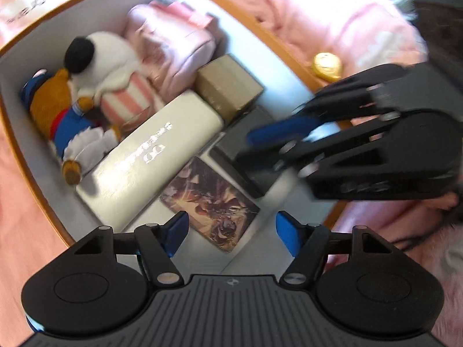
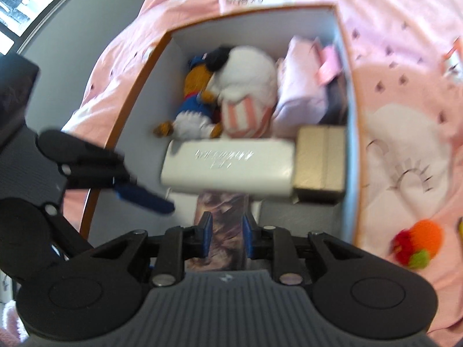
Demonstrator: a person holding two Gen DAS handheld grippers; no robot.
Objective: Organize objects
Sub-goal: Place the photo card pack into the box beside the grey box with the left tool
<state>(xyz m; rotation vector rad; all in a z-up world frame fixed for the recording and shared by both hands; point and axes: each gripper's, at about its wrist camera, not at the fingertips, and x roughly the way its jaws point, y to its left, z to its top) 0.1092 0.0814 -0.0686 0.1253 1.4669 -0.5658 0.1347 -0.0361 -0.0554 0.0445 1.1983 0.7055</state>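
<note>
Both grippers angled steeply down over box (image 2: 139,86). Left gripper (image 1: 231,231) jaws wide, nothing between. Right gripper (image 2: 225,232) jaws narrow, clamping illustrated card (image 2: 221,217).

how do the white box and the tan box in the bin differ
The white box is long and glossy, with lettering printed on its top; the tan box is shorter and matte, with a seam running down its middle and no print that shows. The white box lies across the middle of the storage bin; the tan box sits at its end, against the bin's wall. Both are closed, lie flat and sit side by side in the bin.
</note>
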